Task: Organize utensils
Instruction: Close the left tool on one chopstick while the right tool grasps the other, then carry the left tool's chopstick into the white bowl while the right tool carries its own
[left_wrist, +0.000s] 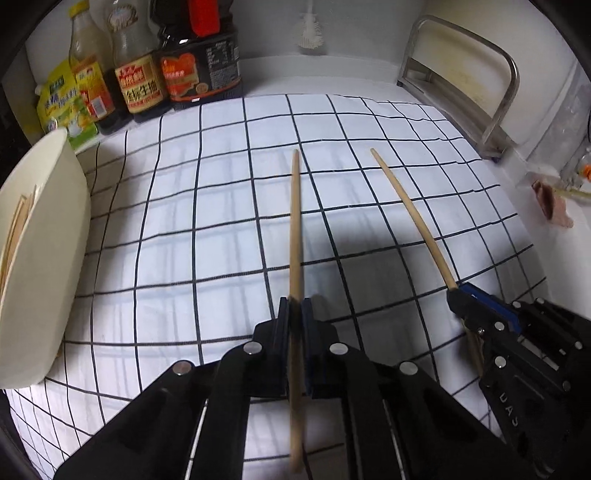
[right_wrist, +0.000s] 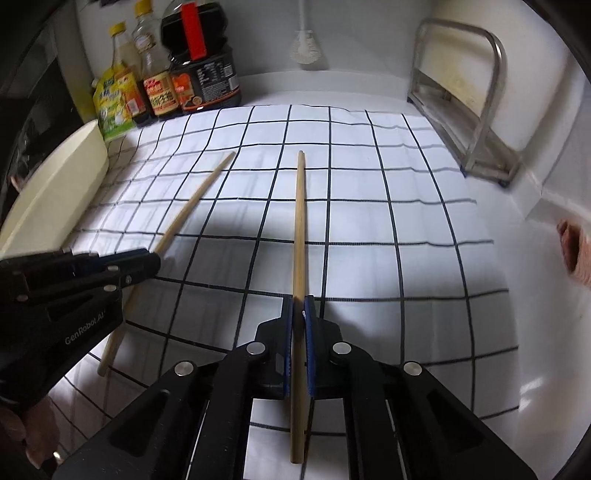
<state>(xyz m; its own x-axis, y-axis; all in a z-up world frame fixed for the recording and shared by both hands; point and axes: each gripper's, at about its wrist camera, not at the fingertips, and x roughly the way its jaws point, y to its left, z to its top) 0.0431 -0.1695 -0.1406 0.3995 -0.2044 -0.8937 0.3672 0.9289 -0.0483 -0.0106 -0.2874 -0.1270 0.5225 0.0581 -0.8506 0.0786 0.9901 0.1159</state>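
Centrally in the left wrist view, the left gripper (left_wrist: 295, 306) is closed on a wooden chopstick (left_wrist: 294, 229), which runs up the frame over a white cloth with a dark grid (left_wrist: 221, 206). The stick's lower end is blurred and cut off near the bottom edge.

At lower right of that view, the right gripper (left_wrist: 458, 291) is clamped on a second chopstick (left_wrist: 410, 214); its rear part is largely hidden behind the black finger frame. In the right wrist view the same stick (right_wrist: 299, 229) stands at centre, pinched between the blue-lined fingers (right_wrist: 309, 332), its whole length visible.

At lower left of the right wrist view, the left gripper (right_wrist: 155, 258) covers the middle of its chopstick (right_wrist: 192, 203).

A cream holder (left_wrist: 40, 258) fills the left edge of the left wrist view, partly cut off; pale sticks inside it are barely discernible. Sauce bottles (left_wrist: 166, 70) occupy the upper left, their tops cropped. A metal rack (left_wrist: 480, 85) stands at upper right. A pinkish object (left_wrist: 552, 206) at the right edge cannot be identified.
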